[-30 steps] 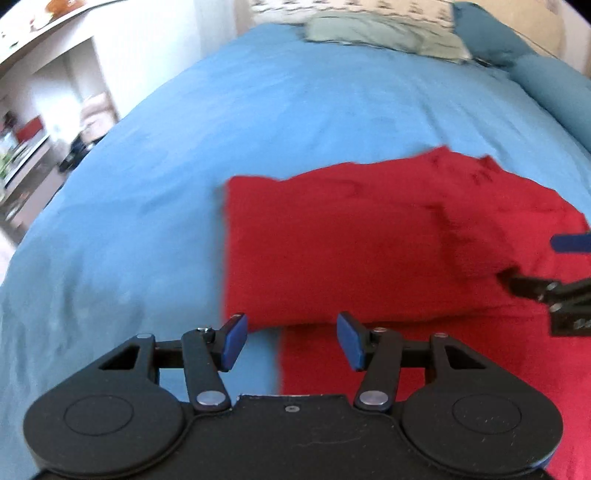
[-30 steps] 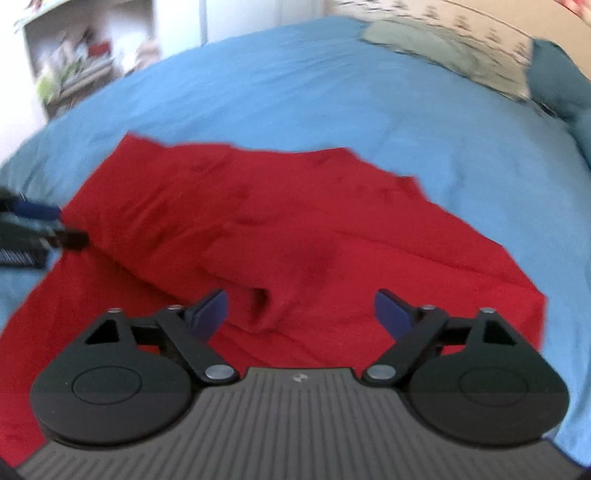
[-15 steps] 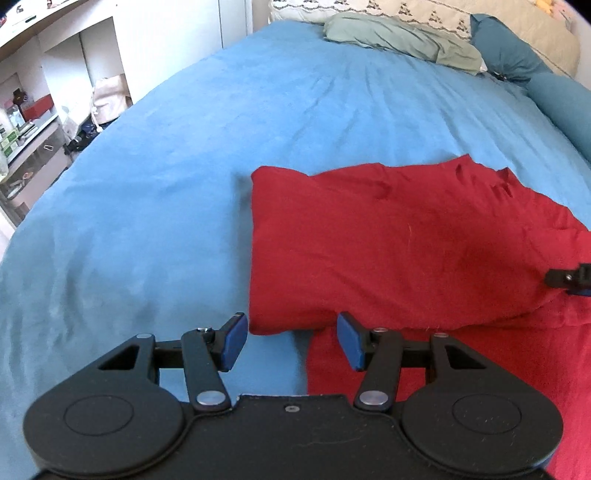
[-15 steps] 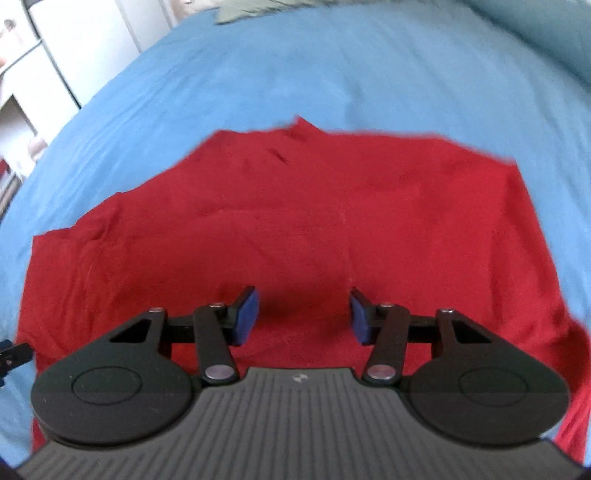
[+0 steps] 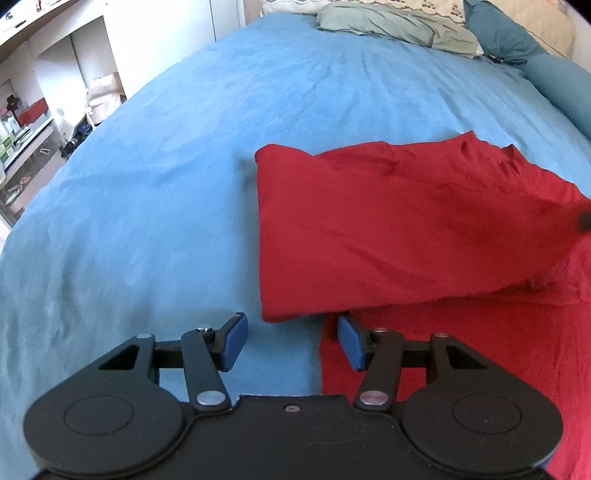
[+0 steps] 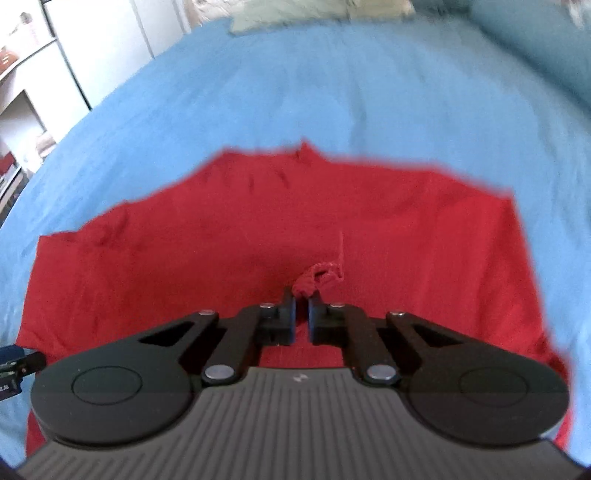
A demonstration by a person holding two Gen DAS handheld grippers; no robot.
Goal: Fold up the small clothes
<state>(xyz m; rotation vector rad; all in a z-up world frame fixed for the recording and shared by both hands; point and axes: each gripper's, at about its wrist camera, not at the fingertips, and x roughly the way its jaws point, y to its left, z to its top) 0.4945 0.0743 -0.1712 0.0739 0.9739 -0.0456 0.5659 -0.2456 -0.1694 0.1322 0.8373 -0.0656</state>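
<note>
A red garment (image 5: 406,229) lies on the blue bedsheet (image 5: 166,184), its left part folded over into a thick flap. My left gripper (image 5: 291,339) hovers open just short of the flap's near corner, with nothing between its blue pads. In the right wrist view the red garment (image 6: 221,258) spreads wide, and my right gripper (image 6: 302,314) is shut on a small bunched pinch of its cloth near the middle. The left gripper's tip (image 6: 14,363) shows at the left edge of that view.
The blue bedsheet (image 6: 332,92) runs far beyond the garment on all sides. A grey-green cloth (image 5: 399,26) and pillows (image 5: 498,33) lie at the head of the bed. White shelves with clutter (image 5: 33,122) stand off the bed's left side.
The right gripper's jaws went from wide open to shut, pinching up red cloth, and its view rolled and shifted over the garment. The left gripper stayed open in place.
</note>
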